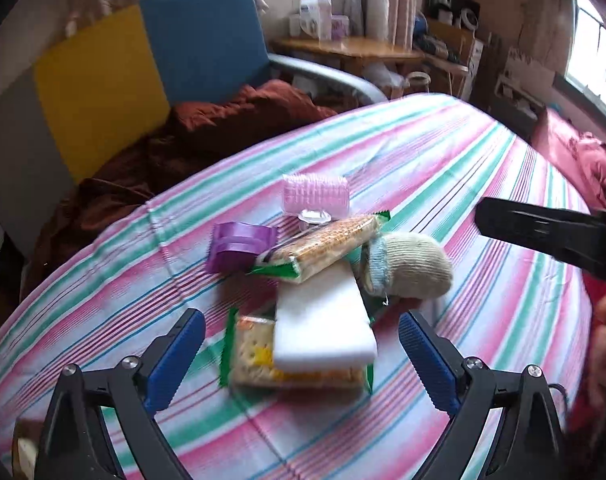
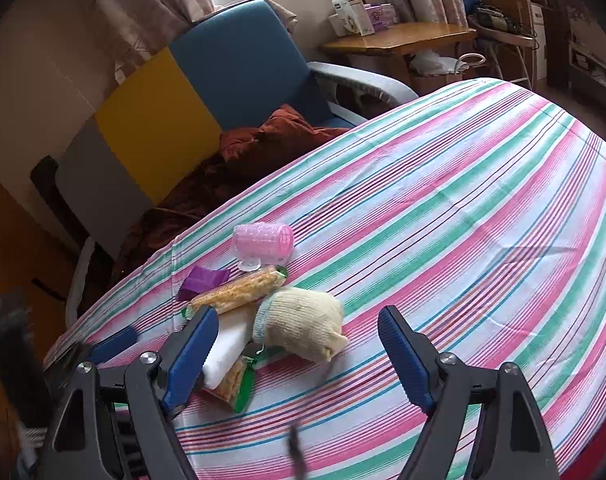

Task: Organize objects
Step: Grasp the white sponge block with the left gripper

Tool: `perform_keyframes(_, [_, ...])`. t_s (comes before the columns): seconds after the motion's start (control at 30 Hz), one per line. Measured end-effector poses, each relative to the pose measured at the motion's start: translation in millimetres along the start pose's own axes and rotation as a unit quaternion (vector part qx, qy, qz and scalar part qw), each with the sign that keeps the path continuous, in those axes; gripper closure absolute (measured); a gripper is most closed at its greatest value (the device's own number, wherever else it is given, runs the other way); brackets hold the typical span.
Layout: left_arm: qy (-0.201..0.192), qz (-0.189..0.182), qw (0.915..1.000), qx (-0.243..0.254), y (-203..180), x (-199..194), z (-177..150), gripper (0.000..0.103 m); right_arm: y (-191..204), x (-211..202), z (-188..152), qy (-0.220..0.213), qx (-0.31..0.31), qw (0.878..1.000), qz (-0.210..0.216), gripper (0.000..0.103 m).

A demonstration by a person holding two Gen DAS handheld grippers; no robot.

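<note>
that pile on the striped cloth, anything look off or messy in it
Yes. The white block lies across one cracker pack, with a second cracker pack tilted over its far end. The rolled sock leans against the heap. Nothing looks spilled or torn.

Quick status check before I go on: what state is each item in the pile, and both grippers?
Left gripper: jaws open, empty.
Right gripper: jaws open, empty.
White sponge block: lying across the near cracker pack.
Near cracker pack: sealed, flat, under the block.
Far cracker pack: sealed, tilted on the pile.
Sock: balled up.
Pink roller: on its side.
Purple tape roll: lying flat.
</note>
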State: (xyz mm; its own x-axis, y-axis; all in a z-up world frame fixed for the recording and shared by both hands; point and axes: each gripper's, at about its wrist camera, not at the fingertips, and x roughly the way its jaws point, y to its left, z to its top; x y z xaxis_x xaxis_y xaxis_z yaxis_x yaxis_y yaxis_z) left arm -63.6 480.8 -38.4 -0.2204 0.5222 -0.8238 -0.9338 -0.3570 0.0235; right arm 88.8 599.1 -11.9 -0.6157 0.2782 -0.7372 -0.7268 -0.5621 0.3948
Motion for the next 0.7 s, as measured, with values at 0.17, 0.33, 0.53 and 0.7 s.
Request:
perform_keyframes(0.17, [0.029, 0.005, 0.9994, 0.017, -4, 32, 8, 0.020, -1, 0, 0, 0.002, 0.003, 1.000, 0.007, 0.019])
perform_keyframes(0.33, [0.045, -0.025, 0.9987, 0.004, 0, 42, -1, 0.046, -2, 1, 0, 0.006, 0.001, 1.000, 0.004, 0.019])
perform_keyframes(0.53, [0.024, -0.044, 0.9987, -0.011, -11, 10, -42, 0.047, -1, 4, -1, 0.010, -0.001, 1.000, -0.001, 0.019])
perform_keyframes(0.7, [0.010, -0.054, 0.9980, -0.032, -24, -19, -84, 0.046, -2, 9, -2, 0.021, -0.002, 1.000, -0.010, 0.019])
